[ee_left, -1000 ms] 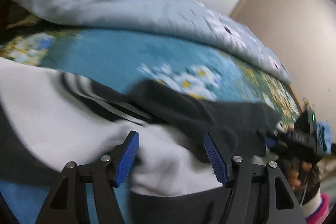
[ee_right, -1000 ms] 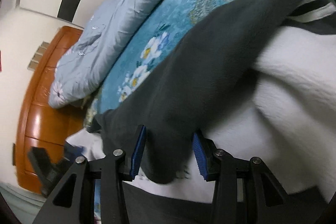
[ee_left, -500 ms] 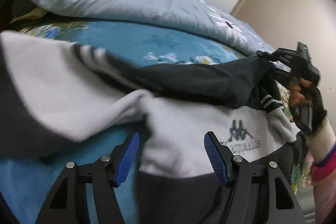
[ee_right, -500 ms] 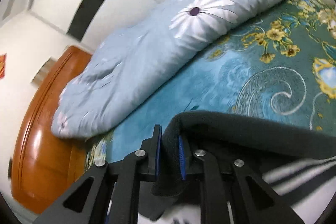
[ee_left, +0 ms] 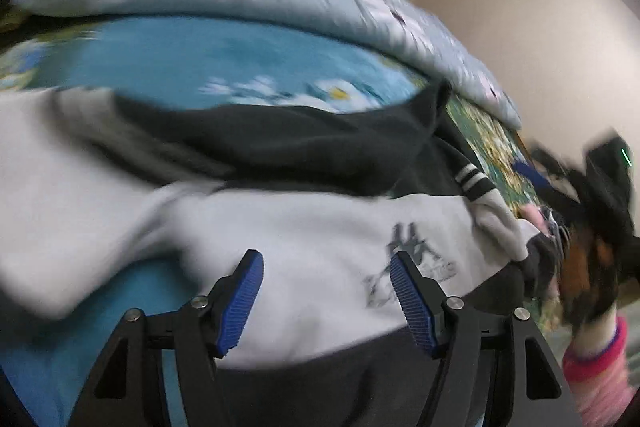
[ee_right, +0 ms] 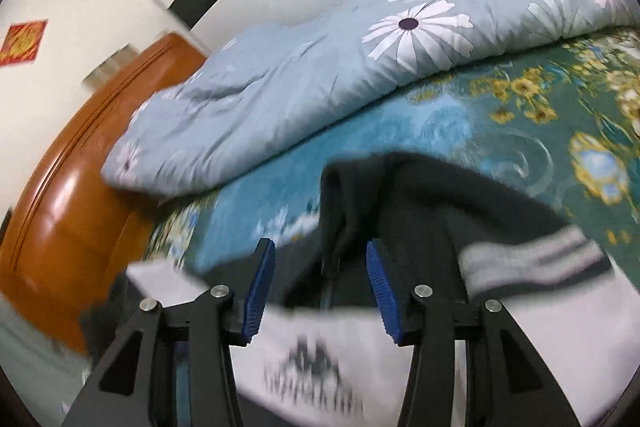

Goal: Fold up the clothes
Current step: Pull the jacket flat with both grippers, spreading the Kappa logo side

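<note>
On the bed (ee_right: 460,131), which carries a teal floral cover, the sweatshirt (ee_left: 320,239) lies spread across the near part of the mattress. The sweatshirt is white on the chest with a dark printed logo (ee_left: 412,259), and dark grey along the hem and on the sleeve (ee_left: 288,143). The sleeve lies folded across the upper chest, its end pointing toward the right of the left wrist view. A striped cuff (ee_left: 474,181) shows at the right edge of the garment in that view. The left gripper (ee_left: 326,301) sits low over the white chest panel with its jaws wide apart; the blue pads (ee_left: 240,303) hold nothing, and cloth shows between them. The right gripper (ee_right: 320,291) is also spread wide and empty, positioned over the folded dark sleeve end (ee_right: 400,195), with the logo (ee_right: 316,363) blurred just below its fingers. In the left wrist view the right gripper (ee_left: 580,179) appears blurred at the far right, beside the garment edge, with a pink-striped sleeve (ee_left: 600,367) of the person below it. A light blue duvet (ee_right: 360,39) with white daisy print lies bunched along the far side of the bed. A brown wooden headboard (ee_right: 80,167) stands at the left of the right wrist view. Both views show motion blur.
</note>
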Motion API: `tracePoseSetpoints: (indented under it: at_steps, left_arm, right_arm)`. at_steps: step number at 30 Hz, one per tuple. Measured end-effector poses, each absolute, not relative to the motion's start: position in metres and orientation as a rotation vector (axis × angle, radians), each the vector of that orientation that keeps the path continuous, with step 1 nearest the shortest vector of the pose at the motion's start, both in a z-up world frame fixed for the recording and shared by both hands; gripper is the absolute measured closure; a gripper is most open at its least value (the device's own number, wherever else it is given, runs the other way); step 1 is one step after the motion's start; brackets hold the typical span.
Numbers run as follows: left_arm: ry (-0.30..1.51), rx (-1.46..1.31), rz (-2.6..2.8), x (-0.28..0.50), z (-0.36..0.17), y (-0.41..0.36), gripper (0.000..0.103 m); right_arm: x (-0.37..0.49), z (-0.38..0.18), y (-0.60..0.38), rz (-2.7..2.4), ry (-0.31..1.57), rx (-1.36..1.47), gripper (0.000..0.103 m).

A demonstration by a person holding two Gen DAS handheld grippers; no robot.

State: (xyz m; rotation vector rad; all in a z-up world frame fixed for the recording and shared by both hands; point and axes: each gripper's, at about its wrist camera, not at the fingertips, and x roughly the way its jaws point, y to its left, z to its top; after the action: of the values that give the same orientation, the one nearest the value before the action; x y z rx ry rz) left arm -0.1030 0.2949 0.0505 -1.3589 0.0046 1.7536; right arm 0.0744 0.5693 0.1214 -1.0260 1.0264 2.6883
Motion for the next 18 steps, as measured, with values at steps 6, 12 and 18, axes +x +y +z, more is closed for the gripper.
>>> tracePoseSetpoints:
  at_steps: [6, 12, 18]
  left_arm:
    - [-0.044, -1.462, 1.706, -0.137, 0.027, 0.352, 0.033]
    - [-0.174, -1.342, 1.796, -0.165, 0.036, 0.365, 0.033]
    - [-0.435, -1.331, 1.961, -0.213, 0.038, 0.357, 0.033]
  right_arm:
    - [0.171, 0.113, 0.542, 2.685, 1.036, -1.013, 0.054]
    - [0.239, 0.099, 0.544, 2.633, 1.096, -0.929, 0.054]
    - [0.249, 0.078, 0.552, 2.565, 1.118, -0.960, 0.054]
